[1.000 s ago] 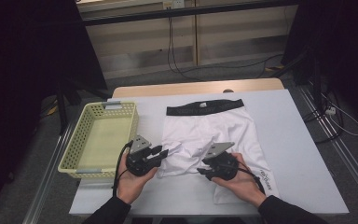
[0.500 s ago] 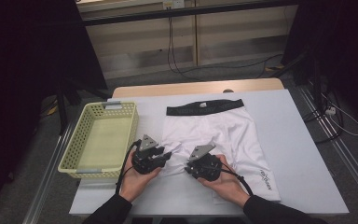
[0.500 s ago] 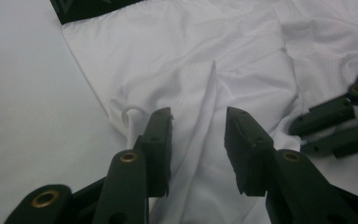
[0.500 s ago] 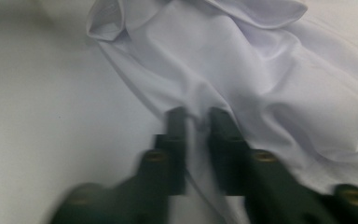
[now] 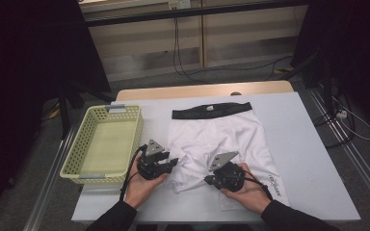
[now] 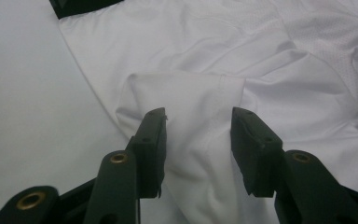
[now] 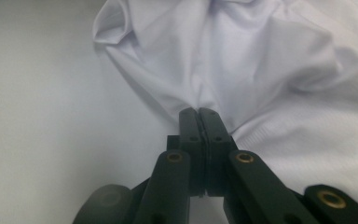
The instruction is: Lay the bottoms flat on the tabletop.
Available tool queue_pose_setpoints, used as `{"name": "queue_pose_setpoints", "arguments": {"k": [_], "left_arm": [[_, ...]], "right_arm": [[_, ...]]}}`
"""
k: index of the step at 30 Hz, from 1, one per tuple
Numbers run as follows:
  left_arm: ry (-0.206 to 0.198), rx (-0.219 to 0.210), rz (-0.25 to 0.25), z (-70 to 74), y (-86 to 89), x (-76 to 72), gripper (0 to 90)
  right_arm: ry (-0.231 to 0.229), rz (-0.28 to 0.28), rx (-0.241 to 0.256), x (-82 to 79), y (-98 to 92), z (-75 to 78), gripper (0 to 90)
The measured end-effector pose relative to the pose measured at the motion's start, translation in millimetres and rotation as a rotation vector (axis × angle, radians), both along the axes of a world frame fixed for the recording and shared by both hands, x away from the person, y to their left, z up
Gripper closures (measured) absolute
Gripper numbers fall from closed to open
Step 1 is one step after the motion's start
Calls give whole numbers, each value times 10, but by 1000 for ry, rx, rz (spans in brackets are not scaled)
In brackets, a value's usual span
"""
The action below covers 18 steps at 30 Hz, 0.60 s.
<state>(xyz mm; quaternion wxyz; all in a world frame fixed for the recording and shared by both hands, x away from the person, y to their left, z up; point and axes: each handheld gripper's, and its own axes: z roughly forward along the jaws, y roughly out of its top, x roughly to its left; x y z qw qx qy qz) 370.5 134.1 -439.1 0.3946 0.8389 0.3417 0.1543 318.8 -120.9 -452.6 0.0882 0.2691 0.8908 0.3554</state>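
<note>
White shorts (image 5: 212, 137) with a black waistband (image 5: 212, 111) lie flat on the white table, waistband at the far side. My left gripper (image 5: 173, 162) is at the left leg's edge. It is open, and in the left gripper view a folded flap of the cloth (image 6: 186, 93) lies between the jaws of the left gripper (image 6: 198, 135). My right gripper (image 5: 207, 180) is at the near middle of the shorts. In the right gripper view the right gripper (image 7: 198, 112) is shut on a pinch of the white cloth (image 7: 242, 60), which bunches up ahead of it.
A pale yellow mesh basket (image 5: 94, 175) stands at the table's left, close beside my left hand. Bare white tabletop (image 5: 308, 144) lies to the right of the shorts. Beyond the far edge are a floor, cables and dark stands.
The right gripper swung left toward the middle of the shorts, then came back a little, and the cloth there is now bunched. The left gripper edged right onto the left leg.
</note>
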Motion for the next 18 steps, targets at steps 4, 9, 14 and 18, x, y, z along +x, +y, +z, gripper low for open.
{"name": "queue_pose_setpoints", "arguments": {"k": [4,9,14,18], "left_arm": [[9,-2,-25,-46,-90,15,547],[14,-11,-59,-50,-173,-4,512],[13,-14,-67,-35,-195,-19,476],[17,-8,-57,-41,-171,-3,472]], "right_arm": [[2,-42,2,31,-176,24,896],[-30,-89,-41,111,-252,5,892],[-72,-126,-86,147,-265,17,890],[-104,-200,-88,252,-312,53,892]]}}
